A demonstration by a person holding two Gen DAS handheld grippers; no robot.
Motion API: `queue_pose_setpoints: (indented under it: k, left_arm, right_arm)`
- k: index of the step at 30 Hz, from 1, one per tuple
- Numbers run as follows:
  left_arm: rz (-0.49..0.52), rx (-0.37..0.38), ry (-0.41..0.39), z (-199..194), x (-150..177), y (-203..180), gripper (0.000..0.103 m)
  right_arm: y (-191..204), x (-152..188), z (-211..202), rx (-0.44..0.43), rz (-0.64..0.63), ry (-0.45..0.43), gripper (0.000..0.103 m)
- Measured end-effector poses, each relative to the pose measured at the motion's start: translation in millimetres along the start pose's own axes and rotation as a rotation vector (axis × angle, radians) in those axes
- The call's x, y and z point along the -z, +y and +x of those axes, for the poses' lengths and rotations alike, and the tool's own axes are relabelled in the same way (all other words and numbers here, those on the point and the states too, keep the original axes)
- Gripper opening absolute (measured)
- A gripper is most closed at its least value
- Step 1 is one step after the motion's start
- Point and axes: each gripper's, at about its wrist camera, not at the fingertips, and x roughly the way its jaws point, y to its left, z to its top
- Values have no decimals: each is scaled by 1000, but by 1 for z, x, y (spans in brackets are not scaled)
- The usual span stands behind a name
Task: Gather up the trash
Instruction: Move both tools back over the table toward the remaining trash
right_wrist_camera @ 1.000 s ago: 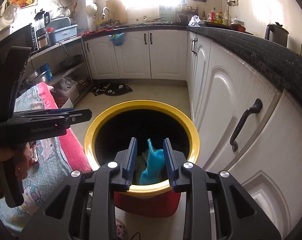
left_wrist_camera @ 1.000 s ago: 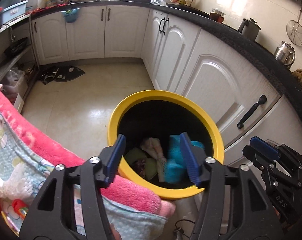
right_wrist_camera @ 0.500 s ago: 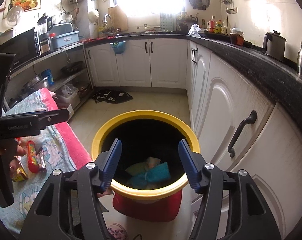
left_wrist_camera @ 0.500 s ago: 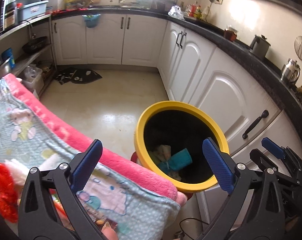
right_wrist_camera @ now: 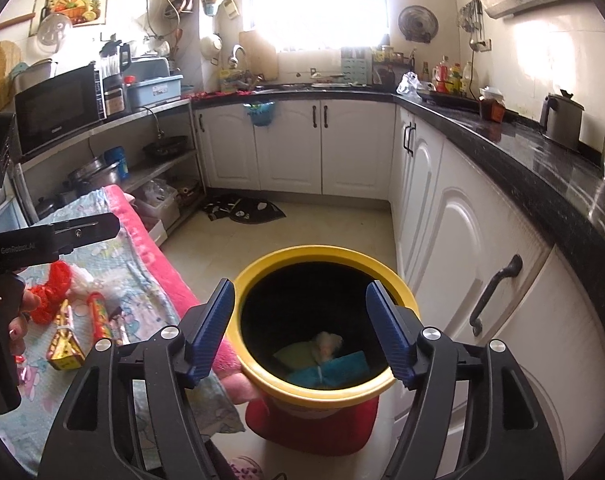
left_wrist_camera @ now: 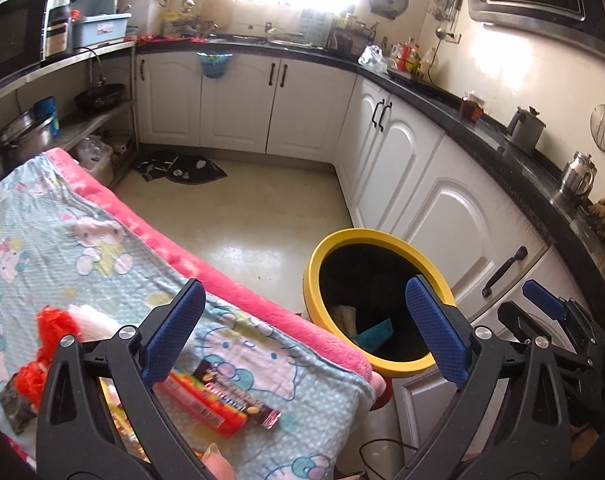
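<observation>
A red bin with a yellow rim (left_wrist_camera: 382,236) (right_wrist_camera: 322,250) stands on the floor by the cabinets. Inside lie a blue bag (right_wrist_camera: 330,370), a green piece (right_wrist_camera: 296,352) and a whitish wad (right_wrist_camera: 328,340). My right gripper (right_wrist_camera: 299,284) hangs above the bin's mouth, its jaws opening, nothing between them. My left gripper (left_wrist_camera: 304,286) is wide open and empty over the blanket's edge. On the blanket lie an orange candy tube (left_wrist_camera: 206,404), a dark wrapper (left_wrist_camera: 238,392), red netting (left_wrist_camera: 52,328) and a yellow wrapper (right_wrist_camera: 64,350).
The cartoon-print blanket with a pink border (left_wrist_camera: 230,280) covers a surface left of the bin. White cabinets (right_wrist_camera: 462,248) under a black counter (right_wrist_camera: 542,176) run along the right and back. A dark mat (right_wrist_camera: 246,210) lies on the floor. Shelves with pots (right_wrist_camera: 98,176) stand at left.
The right gripper let go of the blue bag, which now lies in the bin, and rose. The left gripper opened wide, lifted and drew back from the bin toward the blanket.
</observation>
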Motion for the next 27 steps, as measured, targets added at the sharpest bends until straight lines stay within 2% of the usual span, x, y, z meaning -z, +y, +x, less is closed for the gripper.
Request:
queue_pose_setpoints:
  k: [16, 27]
  left_arm:
    - [-35, -72, -60, -55, 16, 31, 92]
    - [-61, -170, -82, -90, 33, 70, 92]
  right_arm:
    - [49, -9, -30, -97, -59, -57, 75]
    - [92, -4, -38, -185, -111, -54, 77]
